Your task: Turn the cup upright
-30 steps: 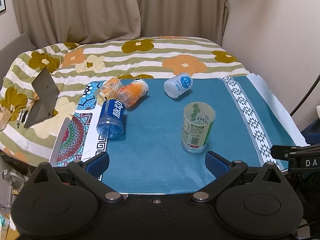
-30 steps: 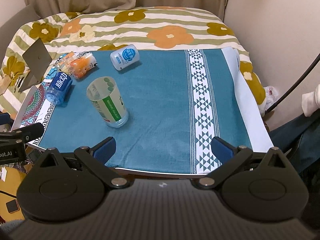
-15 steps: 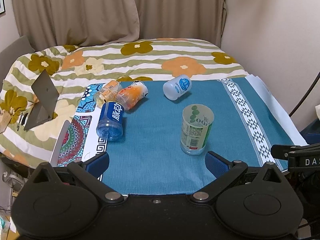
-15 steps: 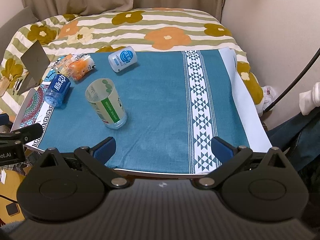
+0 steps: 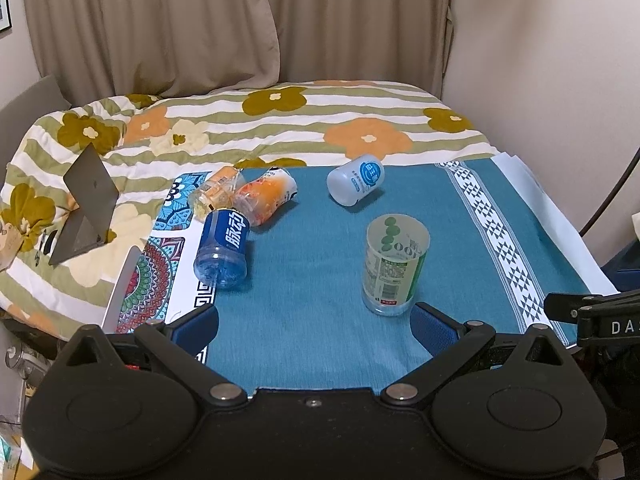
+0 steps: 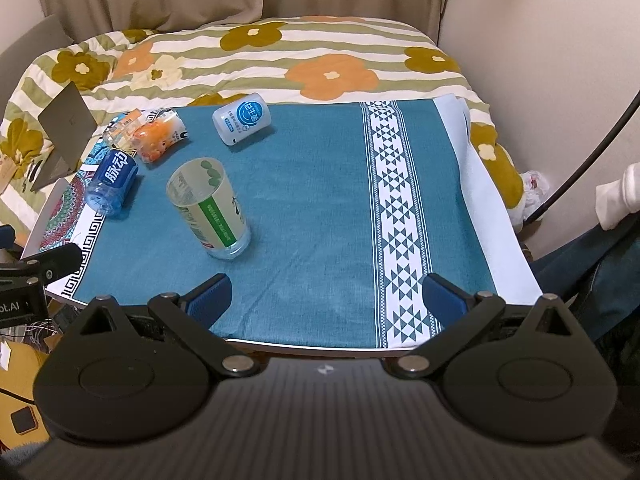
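A clear cup with a green label [image 5: 394, 264] stands upright, mouth up, on the teal cloth [image 5: 320, 264]; it also shows in the right wrist view [image 6: 210, 210]. A white cup with a blue label [image 5: 356, 180] lies on its side behind it, also in the right wrist view [image 6: 242, 118]. A blue cup [image 5: 224, 246], an orange cup [image 5: 266, 196] and a clear yellowish cup [image 5: 214, 196] lie on their sides at the left. My left gripper [image 5: 314, 326] is open and empty, just in front of the upright cup. My right gripper [image 6: 326, 298] is open and empty at the table's near edge.
A bed with a flowered striped quilt [image 5: 280, 128] lies behind the table. A grey folded stand [image 5: 86, 204] rests on the quilt at the left. A patterned mat [image 5: 156, 276] lies under the cloth's left edge. A wall [image 5: 540, 60] stands at the right.
Both grippers have pulled back and tilted up a little, so the table sits lower in both views. The cups have not moved.
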A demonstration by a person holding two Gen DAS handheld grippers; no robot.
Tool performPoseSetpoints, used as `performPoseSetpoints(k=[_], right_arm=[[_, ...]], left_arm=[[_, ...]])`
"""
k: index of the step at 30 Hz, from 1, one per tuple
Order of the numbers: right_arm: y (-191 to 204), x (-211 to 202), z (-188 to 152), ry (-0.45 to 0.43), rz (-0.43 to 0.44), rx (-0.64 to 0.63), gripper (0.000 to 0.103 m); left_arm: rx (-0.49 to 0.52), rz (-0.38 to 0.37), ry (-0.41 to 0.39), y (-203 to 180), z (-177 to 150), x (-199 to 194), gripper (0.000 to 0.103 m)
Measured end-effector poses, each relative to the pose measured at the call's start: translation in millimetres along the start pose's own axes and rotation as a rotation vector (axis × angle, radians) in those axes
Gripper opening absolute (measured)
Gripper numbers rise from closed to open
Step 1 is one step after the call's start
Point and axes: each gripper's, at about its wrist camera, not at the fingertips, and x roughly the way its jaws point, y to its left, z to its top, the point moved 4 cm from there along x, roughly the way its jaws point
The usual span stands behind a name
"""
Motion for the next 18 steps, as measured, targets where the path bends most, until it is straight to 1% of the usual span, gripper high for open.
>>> performPoseSetpoints(k=[6,13,18], right_arm=[[0.0,0.2,0.0,0.000,-0.001,-0.001,0.103],[0.4,0.3,0.0,0.000,-0.001,0.000,0.103],[-0.6,4.2,1.4,-0.002,0.016,0.007,0.103]], left_arm=[[-0.025,-0.002,-0.017,3.7,2.8,0.2,0.103],[-0.049,0.029,-0.023,9.9,4.8,2.4,0.103],[-0.076,0.026,-0.038,15.9,5.5,3.3,0.103]])
